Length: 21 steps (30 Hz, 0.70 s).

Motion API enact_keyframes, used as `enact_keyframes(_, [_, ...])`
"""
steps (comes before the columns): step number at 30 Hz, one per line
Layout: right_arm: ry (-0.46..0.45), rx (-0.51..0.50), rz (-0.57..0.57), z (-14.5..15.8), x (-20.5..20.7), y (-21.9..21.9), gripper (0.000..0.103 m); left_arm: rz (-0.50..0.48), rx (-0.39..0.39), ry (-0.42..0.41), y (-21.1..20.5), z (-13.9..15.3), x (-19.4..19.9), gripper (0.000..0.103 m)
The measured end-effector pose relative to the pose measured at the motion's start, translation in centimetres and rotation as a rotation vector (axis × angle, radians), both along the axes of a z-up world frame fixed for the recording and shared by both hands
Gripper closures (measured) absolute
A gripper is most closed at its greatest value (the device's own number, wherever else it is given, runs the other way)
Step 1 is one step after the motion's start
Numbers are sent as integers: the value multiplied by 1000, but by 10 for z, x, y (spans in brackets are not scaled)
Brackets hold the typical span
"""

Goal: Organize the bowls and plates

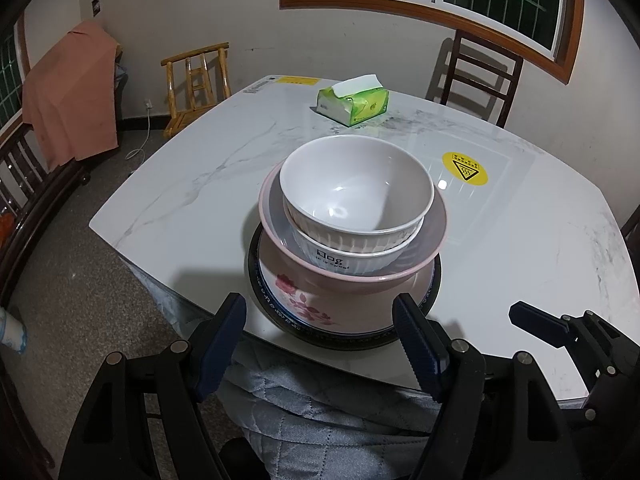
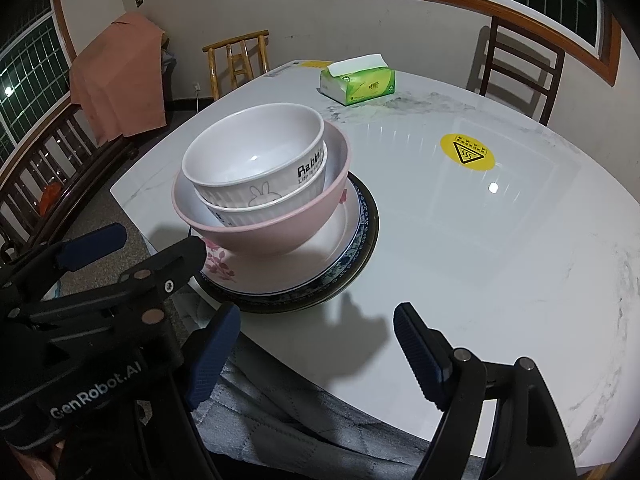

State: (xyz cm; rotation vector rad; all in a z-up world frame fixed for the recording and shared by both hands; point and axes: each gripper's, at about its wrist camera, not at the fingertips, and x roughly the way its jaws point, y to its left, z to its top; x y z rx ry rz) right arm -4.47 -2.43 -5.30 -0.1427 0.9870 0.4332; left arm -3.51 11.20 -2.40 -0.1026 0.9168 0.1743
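Marble table (image 1: 180, 184), stack's (image 1: 348, 240) lowest plate half-hidden

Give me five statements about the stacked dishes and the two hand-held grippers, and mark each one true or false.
1. Two white ribbed bowls are nested inside the pink bowl. True.
2. The pink bowl sits directly on the marble table. False: it sits on a floral plate, which lies on a blue-patterned plate and a dark-rimmed plate.
3. The left hand-held gripper is shut on the plate rim. False: it is open and holds nothing.
4. The right hand-held gripper is open and empty. True.
5. The green tissue pack lies inside the top bowl. False: it is on the table beyond the stack.
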Motion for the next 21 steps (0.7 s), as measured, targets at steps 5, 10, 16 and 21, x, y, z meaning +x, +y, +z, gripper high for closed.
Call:
enact_keyframes(5, [4, -1, 1, -1, 0, 0, 22, -7, -12, 5, 0, -2, 1, 30])
enact_keyframes(10, [5, -3, 2, -1, 0, 1, 22, -19, -18, -6, 3, -3, 1, 30])
enact_keyframes(16, [3, -5, 1, -1, 0, 2, 22, -22, -14, -2, 4, -4, 0, 30])
enact_keyframes(21, [-1, -6, 8, 0, -1, 5, 22, -17, -9, 5, 5, -5, 0, 28])
